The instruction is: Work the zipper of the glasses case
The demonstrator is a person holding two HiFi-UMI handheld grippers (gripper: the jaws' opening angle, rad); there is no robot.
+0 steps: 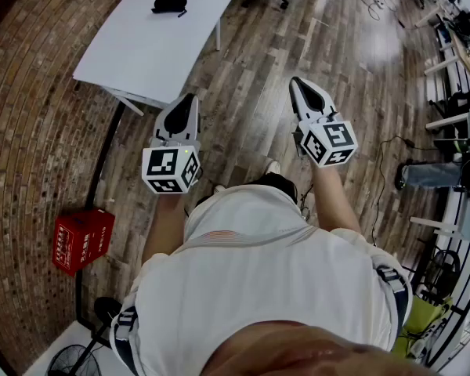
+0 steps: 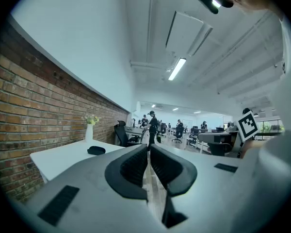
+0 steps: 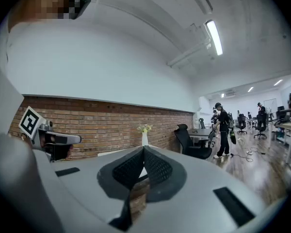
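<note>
From the head view, the person stands on the wooden floor [image 1: 313, 45], a few steps short of the white surface [image 1: 133, 53]. The glasses case [image 1: 169, 4] lies alone on it, close to the edge farthest from the person. It is flat and out in the open, probably so both tools can get at its zipper. The left gripper [image 1: 189, 100] and right gripper [image 1: 299, 84] are held out in front of the chest, side by side and pointing toward that surface. Both are well away from the case, which looks like a carrying pose for the approach rather than a working one. A red crate [image 1: 82, 239] sits on the floor off to the person's left, and nothing is near it.

In the left gripper view, the fingers [image 2: 133, 166] are pressed together with nothing between them. Beyond them the case shows as a small dark shape on the surface, near a vase [image 2: 89, 130] of flowers at the wall-side edge. This gripper is lined up roughly toward the target.

In the right gripper view, the fingers [image 3: 157, 166] are also pressed shut and empty. They point at the brick wall [image 3: 111, 125] and the vase, and the case cannot be made out here. The zipper work has not started yet, and the likely first job is to close the gap to the case.
</note>
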